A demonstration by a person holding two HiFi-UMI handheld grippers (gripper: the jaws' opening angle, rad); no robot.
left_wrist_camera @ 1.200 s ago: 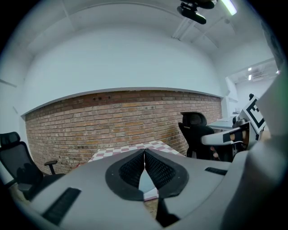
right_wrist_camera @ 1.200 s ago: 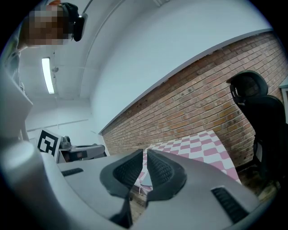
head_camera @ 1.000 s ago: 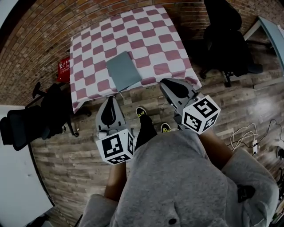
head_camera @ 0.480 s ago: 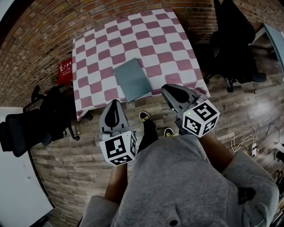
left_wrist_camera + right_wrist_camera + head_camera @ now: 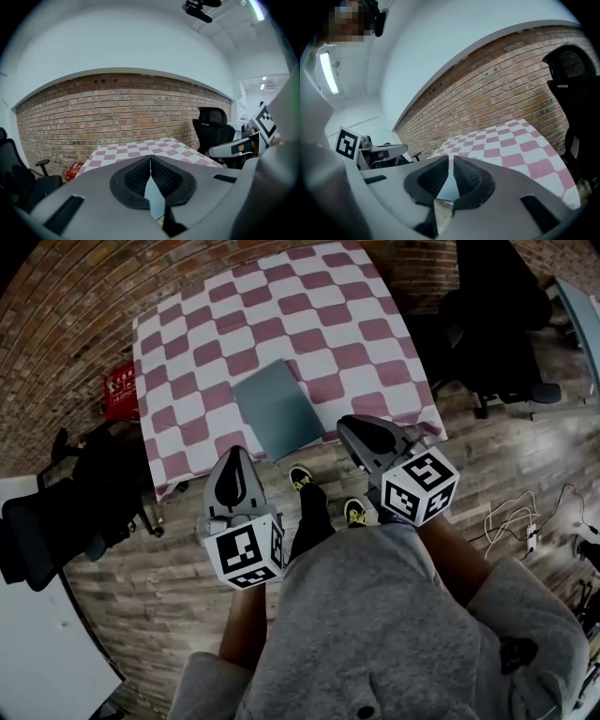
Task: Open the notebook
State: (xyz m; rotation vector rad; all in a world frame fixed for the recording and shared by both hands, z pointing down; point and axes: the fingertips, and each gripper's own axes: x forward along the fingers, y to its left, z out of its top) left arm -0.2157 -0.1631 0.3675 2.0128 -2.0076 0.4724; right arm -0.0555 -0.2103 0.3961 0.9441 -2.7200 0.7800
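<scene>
Grey sweatshirt (image 5: 375, 615), dark trousers (image 5: 307, 521), black shoes (image 5: 300, 477) with yellow-green trim; grey left claw (image 5: 234, 452) and right claw (image 5: 347, 423) bear black-and-white marker cubes (image 5: 246, 554) nearest the sweatshirt.

- Head view: from the person's head, facing steeply down past a grey sweatshirt (image 5: 375, 615) onto the wooden plank floor (image 5: 141, 559) and the desk under a pink-and-white checked cloth (image 5: 281, 315). Left gripper (image 5: 234, 451) and right gripper (image 5: 349, 423) close below the lens.
- Left gripper view: mounted on the left gripper, looking along its dark ribbed fingers (image 5: 136, 178), near level, toward the red brick wall (image 5: 117, 108).
- Right gripper view: same mounting on the right gripper, rolled, with wall and desk slanting.
- Shared by all three: desk, wall, black office chair (image 5: 497, 324); in each gripper view, the other gripper at the edge.
</scene>
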